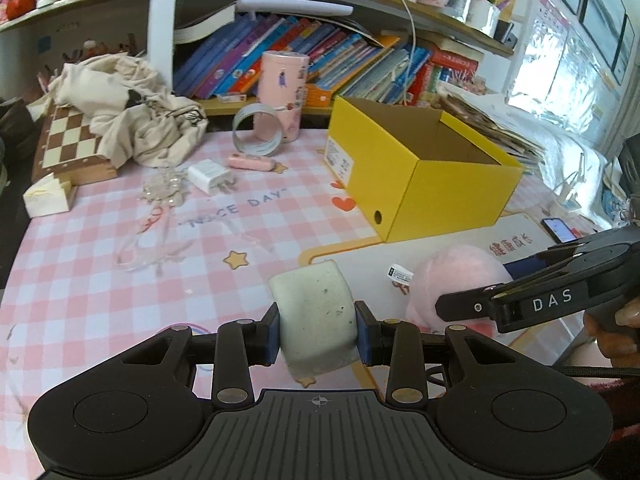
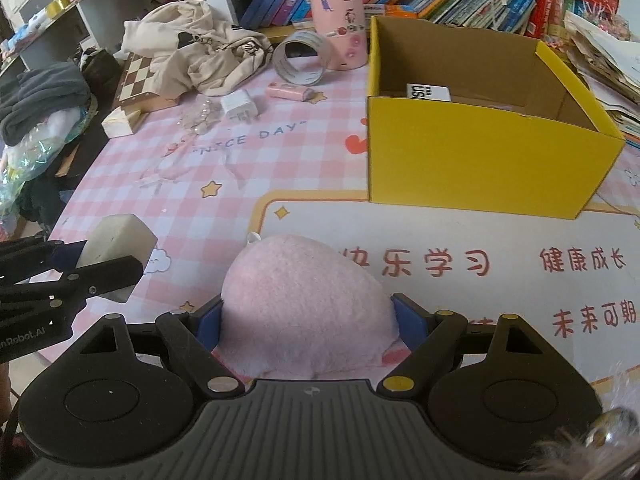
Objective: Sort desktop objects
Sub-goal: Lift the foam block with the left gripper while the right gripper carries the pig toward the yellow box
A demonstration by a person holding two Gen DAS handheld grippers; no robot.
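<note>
Desktop clutter lies spread over the pink-and-white checked table mat, and I hold two pieces of it. My left gripper is clenched on a pale, chalky rounded block, its blue pads pressing the block's two flat sides; the surface looks matte and speckled with small dark marks, and it sits at lower centre of the left wrist view. In the right wrist view the same block shows at the left edge, lifted above the mat.

My right gripper is grasping a fuzzy pink plush dome, soft and napped like fleece, which fills the space between the widely spread blue pads at lower centre of that view. Whether its underside touches the mat I cannot tell.

An open yellow cardboard box, with brown unprinted inner walls and sharp square corners, stands at the upper right, a white printed label lying on its floor. Further back are a glossy roll of clear tape on its edge, a smooth pink cylindrical tin upright behind it, a small white plastic charger plug, and a crumpled cream cloth draped over a wooden chessboard.
</note>
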